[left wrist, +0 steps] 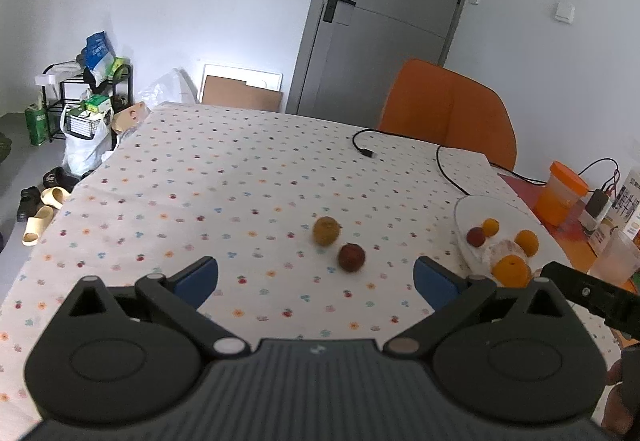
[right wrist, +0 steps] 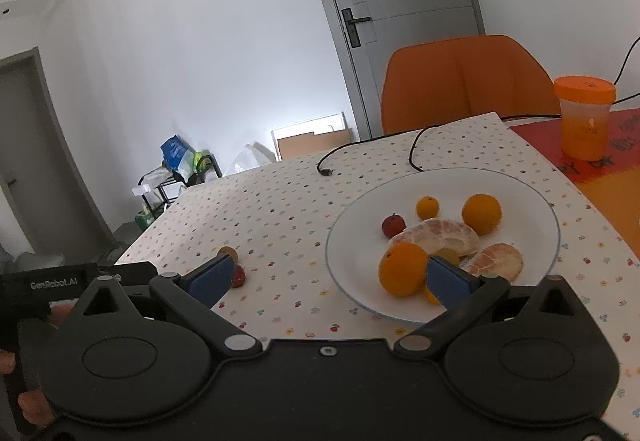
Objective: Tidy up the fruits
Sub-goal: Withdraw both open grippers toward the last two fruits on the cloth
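A yellow-brown fruit and a dark red fruit lie on the dotted tablecloth, just ahead of my open, empty left gripper. The same two fruits show in the right wrist view: the yellow one and the red one, by the left pad. A white plate holds several oranges, a small red fruit and peeled citrus pieces. My right gripper is open and empty at the plate's near-left rim. The plate also shows in the left wrist view.
A black cable lies across the far table. An orange-lidded jar stands on a red mat at the right. An orange chair stands behind the table. A clear cup is at the right edge.
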Tool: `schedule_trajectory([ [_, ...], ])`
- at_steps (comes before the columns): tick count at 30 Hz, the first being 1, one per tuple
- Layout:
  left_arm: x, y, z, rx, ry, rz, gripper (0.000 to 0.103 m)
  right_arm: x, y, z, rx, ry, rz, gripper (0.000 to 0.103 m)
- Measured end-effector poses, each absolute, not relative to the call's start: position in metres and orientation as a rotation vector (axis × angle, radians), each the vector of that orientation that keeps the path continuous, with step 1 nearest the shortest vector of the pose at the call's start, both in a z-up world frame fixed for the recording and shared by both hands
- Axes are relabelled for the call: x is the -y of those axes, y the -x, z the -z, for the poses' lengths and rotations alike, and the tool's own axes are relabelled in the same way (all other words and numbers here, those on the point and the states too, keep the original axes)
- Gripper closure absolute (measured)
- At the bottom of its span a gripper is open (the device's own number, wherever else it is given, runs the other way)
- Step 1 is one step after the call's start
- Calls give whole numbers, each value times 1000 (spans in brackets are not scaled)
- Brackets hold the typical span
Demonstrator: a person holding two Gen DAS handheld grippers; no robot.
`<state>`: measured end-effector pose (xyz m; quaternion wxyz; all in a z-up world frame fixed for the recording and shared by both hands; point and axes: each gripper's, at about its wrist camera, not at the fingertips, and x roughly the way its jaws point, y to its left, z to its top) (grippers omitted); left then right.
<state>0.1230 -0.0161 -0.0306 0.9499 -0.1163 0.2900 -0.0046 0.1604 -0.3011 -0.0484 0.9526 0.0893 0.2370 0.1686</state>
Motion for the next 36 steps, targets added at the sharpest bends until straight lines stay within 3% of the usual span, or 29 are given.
schedule_trajectory([
  [15, -5, -126, 47, -626, 271, -28, 1, 265, -167, 53, -514, -112, -470, 4],
  [22, -13, -134, 51, -605, 259, -17, 6, 245, -183, 58, -562, -92, -531, 22],
  [36, -34, -150, 68, -620, 299, -29, 24, 208, -219, 66, -638, -29, -618, 44],
])
